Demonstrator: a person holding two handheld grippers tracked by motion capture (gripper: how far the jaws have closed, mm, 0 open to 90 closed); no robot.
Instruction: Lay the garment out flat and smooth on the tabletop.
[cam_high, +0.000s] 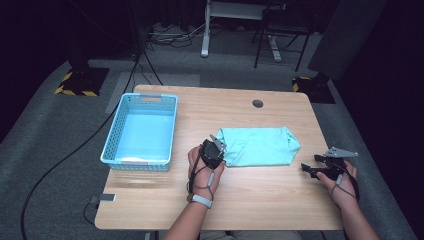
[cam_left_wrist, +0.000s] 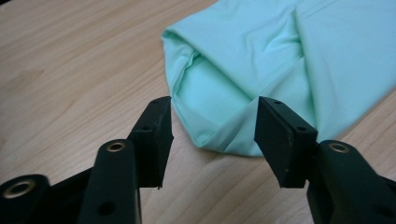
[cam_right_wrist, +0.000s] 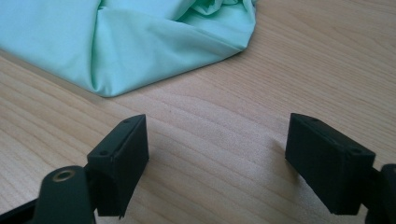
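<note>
A folded mint-green cloth (cam_high: 260, 146) lies on the wooden table (cam_high: 250, 195), right of centre. My left gripper (cam_high: 216, 150) sits at the cloth's left end. In the left gripper view its jaws stand apart, with the cloth's (cam_left_wrist: 280, 60) folded corner just ahead of the left gripper (cam_left_wrist: 212, 135) and no pad pressing on the fabric. My right gripper (cam_high: 307, 169) rests near the table's right edge, a short way off the cloth's right end. The right gripper (cam_right_wrist: 217, 154) is open over bare wood, with the cloth (cam_right_wrist: 116, 42) farther ahead.
A light blue plastic basket (cam_high: 112, 159) stands on the left part of the table with nothing in it. A round cable hole (cam_high: 257, 103) sits near the far edge. Beyond the table are grey floor, cables and stands.
</note>
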